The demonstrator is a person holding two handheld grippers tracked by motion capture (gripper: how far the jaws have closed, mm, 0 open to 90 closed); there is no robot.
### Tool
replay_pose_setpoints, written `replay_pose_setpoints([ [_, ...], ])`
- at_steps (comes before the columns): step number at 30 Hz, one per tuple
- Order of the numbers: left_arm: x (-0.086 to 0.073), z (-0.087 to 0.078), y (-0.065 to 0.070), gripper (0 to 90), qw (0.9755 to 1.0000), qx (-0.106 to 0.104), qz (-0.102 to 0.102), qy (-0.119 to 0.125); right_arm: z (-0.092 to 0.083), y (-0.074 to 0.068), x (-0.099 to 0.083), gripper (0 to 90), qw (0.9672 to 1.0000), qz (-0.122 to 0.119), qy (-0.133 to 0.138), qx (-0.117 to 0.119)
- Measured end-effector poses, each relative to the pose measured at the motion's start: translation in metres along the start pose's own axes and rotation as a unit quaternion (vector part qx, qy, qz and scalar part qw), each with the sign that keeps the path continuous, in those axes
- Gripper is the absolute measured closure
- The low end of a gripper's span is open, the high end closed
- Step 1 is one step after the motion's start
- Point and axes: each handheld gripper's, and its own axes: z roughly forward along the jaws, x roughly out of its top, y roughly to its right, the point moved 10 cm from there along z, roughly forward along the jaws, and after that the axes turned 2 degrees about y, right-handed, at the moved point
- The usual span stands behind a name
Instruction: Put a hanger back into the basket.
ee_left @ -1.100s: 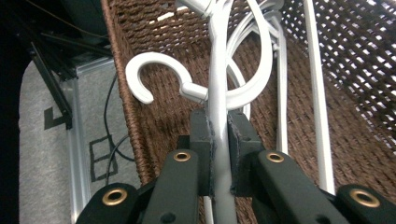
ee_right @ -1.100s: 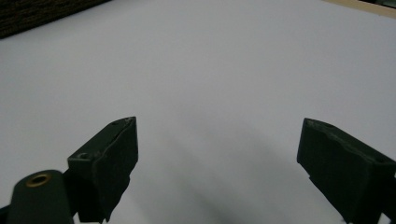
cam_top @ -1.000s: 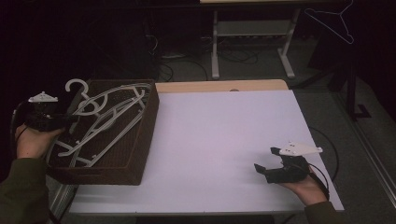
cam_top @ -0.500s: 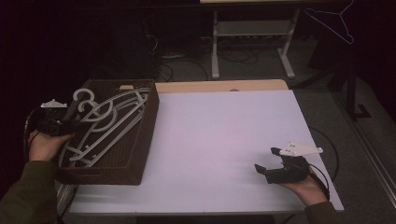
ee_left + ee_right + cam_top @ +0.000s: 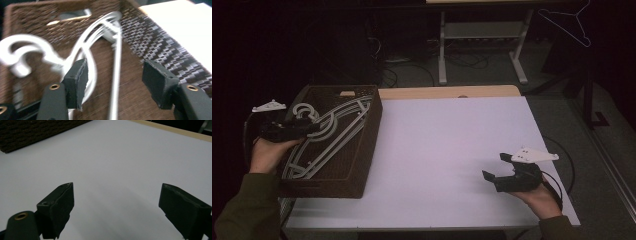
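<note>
The left gripper (image 5: 115, 82) has its jaws apart with nothing pressed between the pads; they have just been opening, and a white bar of the hangers (image 5: 116, 75) runs through the gap untouched, so it looks like a release made once the load was home. The hangers (image 5: 329, 132) lie in a stack inside the brown woven basket (image 5: 367, 145) at the left end of the white table (image 5: 447, 145), hooks toward the left hand (image 5: 268, 150), which sits at the basket's outer wall. Compared with a second ago, the basket and hangers sit straighter along the table edge and the left gripper has slid further from the person. The right gripper (image 5: 504, 172) rests near the table's right front corner, jaws wide and empty, unchanged, probably waiting its turn
</note>
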Motion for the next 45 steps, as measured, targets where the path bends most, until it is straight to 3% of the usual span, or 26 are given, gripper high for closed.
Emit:
replay_pose_setpoints([
  [6, 0.014, 0.008, 0.037, 33.3, 0.9987, -0.041, 0.003, 0.031, -0.001, 0.001, 0.017, 12.1, 0.9996, 0.007, 0.026, 0.002],
  [12, 0.021, 0.015, 0.075, 29.0, 0.9954, -0.08, 0.01, 0.053, -0.004, 0.003, 0.035, 9.1, 0.9986, 0.013, 0.051, 0.004],
  [20, 0.02, 0.028, 0.126, 22.6, 0.989, -0.125, 0.022, 0.076, -0.004, 0.002, 0.059, 2.8, 0.9961, 0.008, 0.088, 0.008],
  [27, 0.019, 0.032, 0.156, 14.7, 0.9837, -0.149, 0.033, 0.095, -0.007, 0.002, 0.079, 1.6, 0.9929, 0.005, 0.118, 0.014],
  [35, 0.018, 0.036, 0.178, 8.4, 0.9761, -0.175, 0.044, 0.121, -0.008, 0.001, 0.095, 0.7, 0.9902, 0.008, 0.138, 0.018],
  [39, 0.019, 0.035, 0.183, 2.6, 0.9732, -0.184, 0.042, 0.131, -0.01, 0.002, 0.098, 0.2, 0.9891, 0.007, 0.146, 0.019],
  [42, 0.019, 0.034, 0.186, 0.4, 0.9712, -0.184, 0.051, 0.143, -0.011, 0.003, 0.099, 0.1, 0.9884, 0.009, 0.15, 0.02],
  [45, 0.019, 0.032, 0.187, 0.3, 0.9674, -0.186, 0.064, 0.16, -0.012, 0.003, 0.099, 0.1, 0.9883, 0.009, 0.151, 0.02],
])
